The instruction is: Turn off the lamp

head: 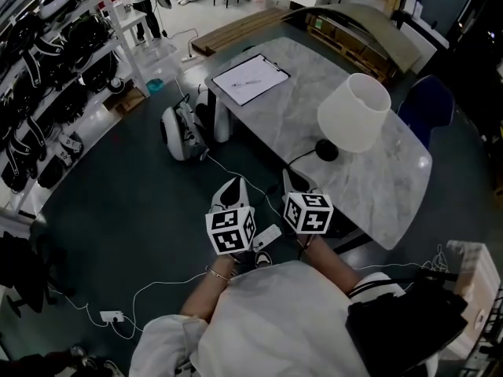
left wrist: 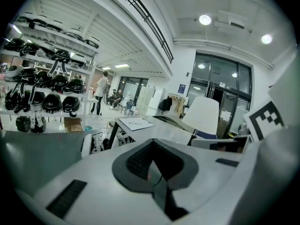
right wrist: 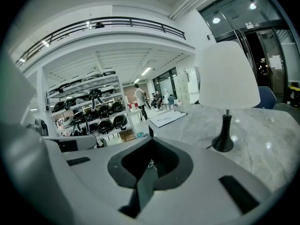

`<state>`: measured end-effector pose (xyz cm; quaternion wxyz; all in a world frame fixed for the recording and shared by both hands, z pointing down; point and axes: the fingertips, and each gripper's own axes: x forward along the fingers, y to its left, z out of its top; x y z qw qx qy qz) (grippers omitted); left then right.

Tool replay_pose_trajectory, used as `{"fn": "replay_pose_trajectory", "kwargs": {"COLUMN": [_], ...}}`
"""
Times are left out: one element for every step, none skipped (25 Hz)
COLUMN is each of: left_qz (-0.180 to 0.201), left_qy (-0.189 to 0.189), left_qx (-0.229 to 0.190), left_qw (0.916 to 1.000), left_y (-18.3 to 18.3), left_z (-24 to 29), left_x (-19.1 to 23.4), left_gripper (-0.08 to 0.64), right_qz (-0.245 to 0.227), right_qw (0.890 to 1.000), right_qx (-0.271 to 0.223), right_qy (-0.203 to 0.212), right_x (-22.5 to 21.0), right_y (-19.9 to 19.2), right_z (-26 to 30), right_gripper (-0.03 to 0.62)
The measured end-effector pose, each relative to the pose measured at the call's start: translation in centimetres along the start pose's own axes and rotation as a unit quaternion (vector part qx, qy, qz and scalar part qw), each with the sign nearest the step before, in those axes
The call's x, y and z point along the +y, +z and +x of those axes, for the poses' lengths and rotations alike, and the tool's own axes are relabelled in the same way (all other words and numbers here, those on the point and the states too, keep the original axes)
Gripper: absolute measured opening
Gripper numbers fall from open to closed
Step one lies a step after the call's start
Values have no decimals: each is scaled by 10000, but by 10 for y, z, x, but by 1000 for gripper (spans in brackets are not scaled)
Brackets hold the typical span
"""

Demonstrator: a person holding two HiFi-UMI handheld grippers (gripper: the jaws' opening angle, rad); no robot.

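The lamp, with a white shade on a black stem and round black base, stands on the grey marble table. A black cord runs from the base toward the table's near edge. Both grippers are held close to the person's body, short of that edge. My left gripper is shut and empty, with the table off to its right. My right gripper is shut with nothing in it. In the right gripper view the lamp's shade and base rise ahead to the right of the right gripper. In the left gripper view the shade sits beyond the left gripper.
A clipboard with paper lies at the table's far end. A white device sits on the floor by a table leg, with cables and a power strip nearby. Helmet shelves line the left; a blue chair stands behind the table.
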<state>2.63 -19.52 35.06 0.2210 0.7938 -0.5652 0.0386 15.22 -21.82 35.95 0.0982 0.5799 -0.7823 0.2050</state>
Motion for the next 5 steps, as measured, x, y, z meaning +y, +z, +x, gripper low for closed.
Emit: {"fn": "replay_pose_trajectory", "kwargs": {"left_qz": [-5,-8,-11,-13,-16], "left_qy": [0,0,0,1,2], "left_qx": [-1,-1,0,1,2], "left_qw": [10000,10000,10000,10000,10000], "left_y": [0,-1,-1,-2,-2], "left_z": [0,0,0,0,0], "left_x": [1,2,3,4,5], "left_gripper": [-6,-6,-5,-6,-5], "right_qz": [-4,-8,-14,-19,-25], "right_qw": [10000,10000,10000,10000,10000], "right_qx": [2,4,7,11,15], "right_qy": [0,0,2,2,3], "right_x": [1,1,2,3,3], "right_y": [-1,-1,-2,-2,-3], "right_z": [1,1,2,2,2], "right_gripper": [-2,-2,-2,-2,-2]}}
